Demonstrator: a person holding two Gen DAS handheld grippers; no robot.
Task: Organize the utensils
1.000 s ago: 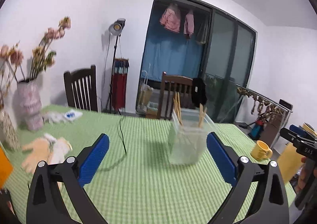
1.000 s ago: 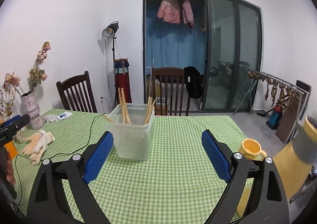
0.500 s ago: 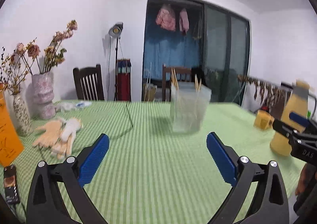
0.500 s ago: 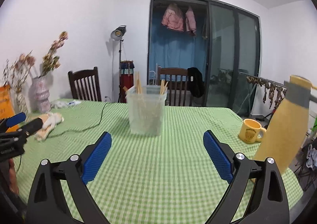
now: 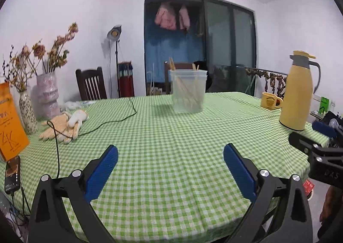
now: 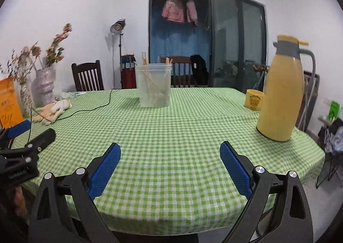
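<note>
You face white walls [image 5: 64, 6] and a dark sliding glass door [image 5: 229, 49], pink clothes [image 5: 171, 17] hung above a blue curtain [image 5: 158, 58] in its opening. A studio lamp [image 5: 114, 32] on a stand is left of it. Two dark wooden chairs [image 5: 91, 84] stand behind your bench [image 5: 171, 135], covered in green checked cloth

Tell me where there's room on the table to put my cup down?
The bare cloth between the clear tub, the yellow jug and both grippers is free. The left edge is crowded: gloves, a cable, vases.
</note>
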